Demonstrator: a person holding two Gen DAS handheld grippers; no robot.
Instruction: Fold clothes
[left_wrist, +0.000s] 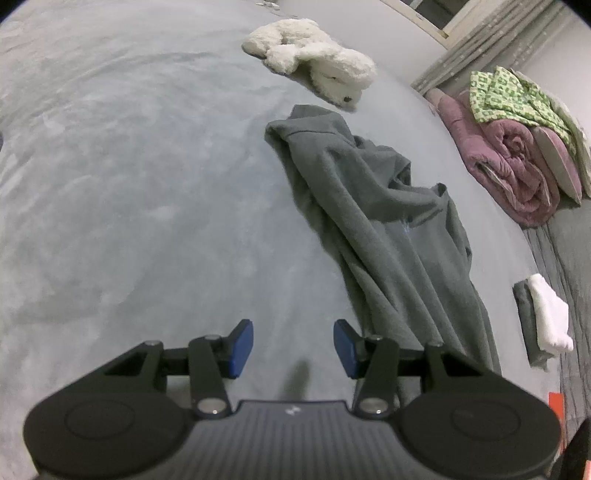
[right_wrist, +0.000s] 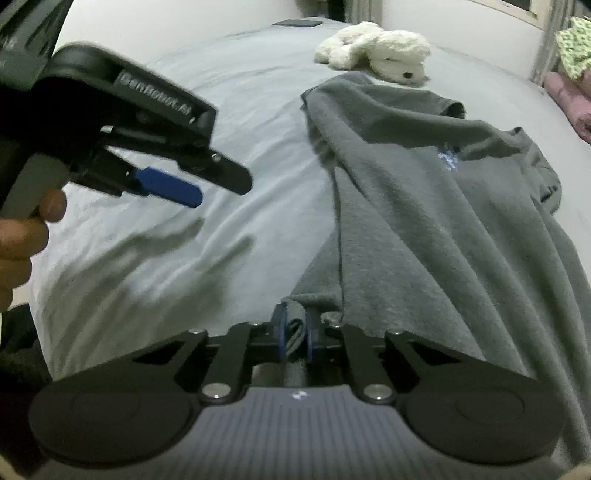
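A dark grey T-shirt (left_wrist: 373, 206) lies crumpled in a long strip on the pale grey bed sheet (left_wrist: 129, 184); it also shows in the right wrist view (right_wrist: 424, 192), with a small blue logo on the chest. My left gripper (left_wrist: 293, 349) is open and empty, above the sheet just left of the shirt's near end. It appears from the side in the right wrist view (right_wrist: 177, 192). My right gripper (right_wrist: 295, 336) is shut on the shirt's near hem, with a fold of cloth pinched between the blue pads.
A white plush toy (left_wrist: 314, 55) lies beyond the shirt. Folded purple and green bedding (left_wrist: 517, 147) is stacked at the right. A white sock on dark folded cloth (left_wrist: 546, 314) lies at the right edge. A dark flat object (right_wrist: 297, 23) sits far back.
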